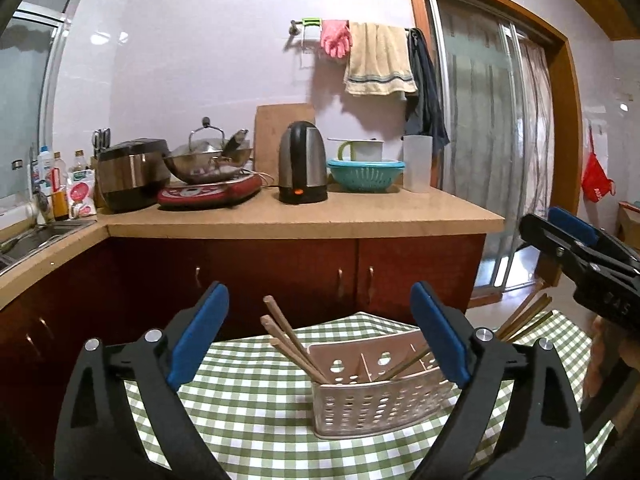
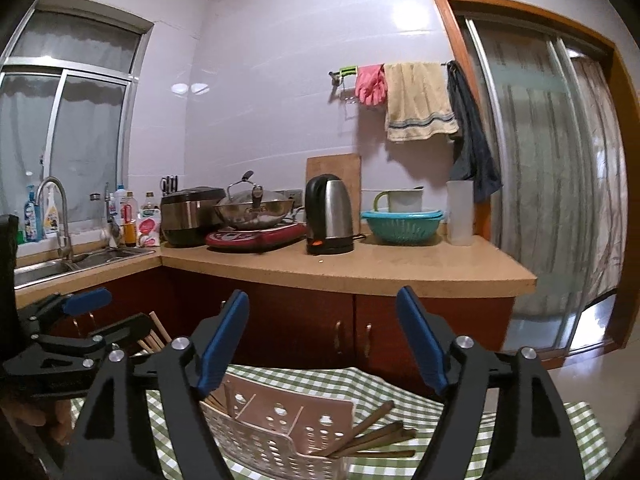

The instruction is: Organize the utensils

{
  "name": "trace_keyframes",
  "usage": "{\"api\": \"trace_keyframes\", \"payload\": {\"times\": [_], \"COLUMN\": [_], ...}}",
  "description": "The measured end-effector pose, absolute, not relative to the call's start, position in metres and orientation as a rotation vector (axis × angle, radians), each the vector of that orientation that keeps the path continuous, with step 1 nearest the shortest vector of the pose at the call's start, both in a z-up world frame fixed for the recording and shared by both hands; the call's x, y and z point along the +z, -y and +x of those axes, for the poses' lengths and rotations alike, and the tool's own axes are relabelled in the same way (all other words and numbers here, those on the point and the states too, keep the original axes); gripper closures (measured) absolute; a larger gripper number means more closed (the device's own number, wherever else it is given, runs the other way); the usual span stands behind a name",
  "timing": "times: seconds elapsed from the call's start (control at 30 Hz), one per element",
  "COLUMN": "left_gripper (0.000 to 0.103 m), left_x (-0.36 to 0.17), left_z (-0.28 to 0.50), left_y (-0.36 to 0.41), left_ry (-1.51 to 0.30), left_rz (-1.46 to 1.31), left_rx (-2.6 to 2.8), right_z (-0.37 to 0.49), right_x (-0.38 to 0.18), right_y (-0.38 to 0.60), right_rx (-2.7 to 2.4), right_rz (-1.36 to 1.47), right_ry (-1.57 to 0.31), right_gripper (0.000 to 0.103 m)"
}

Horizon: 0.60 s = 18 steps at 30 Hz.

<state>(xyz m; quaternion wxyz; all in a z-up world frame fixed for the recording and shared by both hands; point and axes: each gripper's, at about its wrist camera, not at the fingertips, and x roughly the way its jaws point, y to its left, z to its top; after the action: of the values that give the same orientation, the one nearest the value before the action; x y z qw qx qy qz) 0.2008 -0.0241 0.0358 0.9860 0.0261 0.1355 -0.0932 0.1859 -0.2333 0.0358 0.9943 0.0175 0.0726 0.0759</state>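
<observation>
A perforated white utensil holder (image 1: 380, 408) with a beige divider stands on a green checked tablecloth (image 1: 248, 400). Pale chopsticks (image 1: 288, 336) lean out of its left compartment, and darker chopsticks (image 1: 524, 316) lean out to the right. My left gripper (image 1: 320, 300) is open, with its blue pads on either side of the holder and above it, and nothing is between them. In the right wrist view, my right gripper (image 2: 323, 300) is also open over the holder (image 2: 280, 452), with the dark chopsticks (image 2: 372, 436) low between its fingers but untouched. The left gripper (image 2: 108, 316) shows at the left edge.
Behind the table runs a tan counter (image 1: 320, 216) over red cabinets. It carries a kettle (image 1: 302, 164), a wok on a red cooker (image 1: 208, 192), a rice cooker (image 1: 132, 176) and a teal colander (image 1: 366, 174). A sink (image 2: 60, 264) lies left and a sliding glass door (image 2: 552, 200) right.
</observation>
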Motion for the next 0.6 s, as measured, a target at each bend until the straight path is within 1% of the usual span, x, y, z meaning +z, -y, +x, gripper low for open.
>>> {"api": "trace_keyframes", "payload": {"times": [0.1, 0.3, 0.6], "left_gripper": [0.011, 0.009, 0.006], "left_x": [0.038, 0.037, 0.021], "left_z": [0.195, 0.178, 0.137], "left_y": [0.021, 0.013, 0.003], "left_ry": [-0.268, -0.272, -0.314], "left_rz": [0.043, 0.023, -0.023], "left_rx": [-0.163, -0.122, -0.088], "right_z": [0.180, 0.165, 0.130], "right_x": [0.038, 0.034, 0.014], "right_y": [0.234, 0.239, 0.244], "right_rx": [0.117, 0.061, 0.003], "right_rz": [0.032, 0.048, 0.062], "right_ry": [-0.159, -0.196, -0.271], "right_gripper": [0.023, 0.020, 0.018]}}
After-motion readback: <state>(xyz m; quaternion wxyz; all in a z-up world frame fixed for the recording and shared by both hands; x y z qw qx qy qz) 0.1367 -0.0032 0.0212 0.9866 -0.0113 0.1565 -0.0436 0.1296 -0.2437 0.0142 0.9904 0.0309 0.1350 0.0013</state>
